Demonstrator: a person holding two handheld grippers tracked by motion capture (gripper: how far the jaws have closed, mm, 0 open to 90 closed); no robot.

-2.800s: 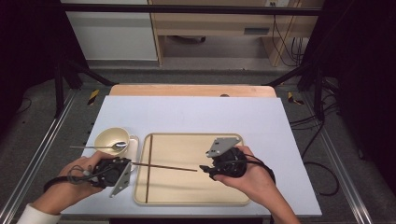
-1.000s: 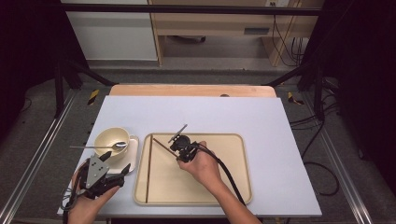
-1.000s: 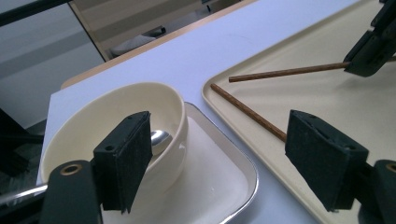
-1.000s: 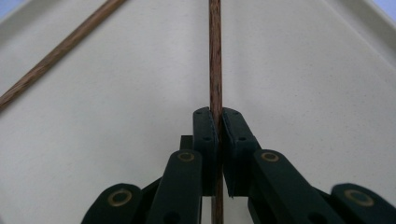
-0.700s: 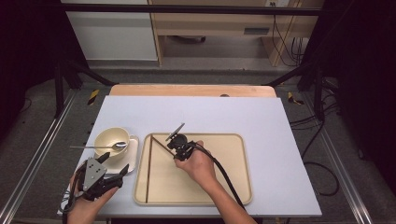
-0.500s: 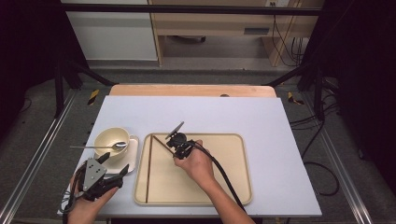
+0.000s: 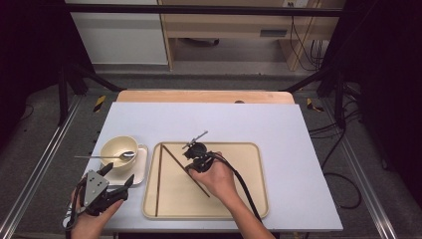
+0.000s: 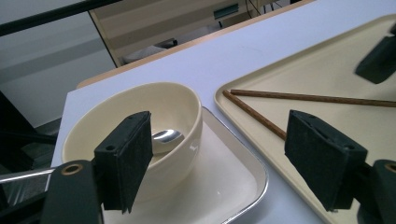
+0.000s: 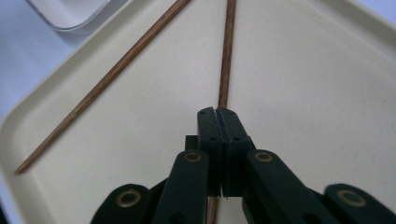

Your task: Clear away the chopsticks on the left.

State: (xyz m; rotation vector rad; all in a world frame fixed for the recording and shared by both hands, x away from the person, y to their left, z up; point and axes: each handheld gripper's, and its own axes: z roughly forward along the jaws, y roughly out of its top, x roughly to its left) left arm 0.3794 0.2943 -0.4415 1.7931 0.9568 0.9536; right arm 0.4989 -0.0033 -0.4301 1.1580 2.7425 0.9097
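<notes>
Far left, the left gripper (image 7: 115,187) sat low at the table's (image 7: 278,124) near edge, jaws wide apart w/ nothing between them. Prob. parked there so as not to crowd the tray (image 7: 251,152) while the other hand worked. Its own view looked past both pads at the bowl (image 8: 140,100) and the tray's corner.

Next along: a cream bowl (image 7: 112,147) stood on a small saucer-like plate (image 7: 141,160), just left of the tray and apart from it. A metal spoon (image 7: 107,156) lay in the bowl, its bowl end inside, the handle sticking out over the rim to the left. Nothing else in the bowl as far as could be seen.

Then the big cream tray, holding two brown chopsticks. One chopstick (image 7: 158,184) lay along the tray's left wall, running toward the near edge. The second chopstick (image 7: 175,162) ran diagonally from the far-left corner toward the middle, so the pair made a narrow V w/ tips near each other at that corner.

Over the diagonal one, the right gripper (image 7: 191,168) pointed down, the hand behind it. In the right gripper view the jaws had just been closing and stood pressed together, w/ the diagonal chopstick (image 9: 225,70) running out from under the tips and showing again below them. The stick looked pinched by the pads, approx. midway along, though the contact itself was hidden. A mid-length grip would make sense: it keeps the stick balanced for lifting. The other chopstick (image 9: 102,84) lay free off to the side.
</notes>
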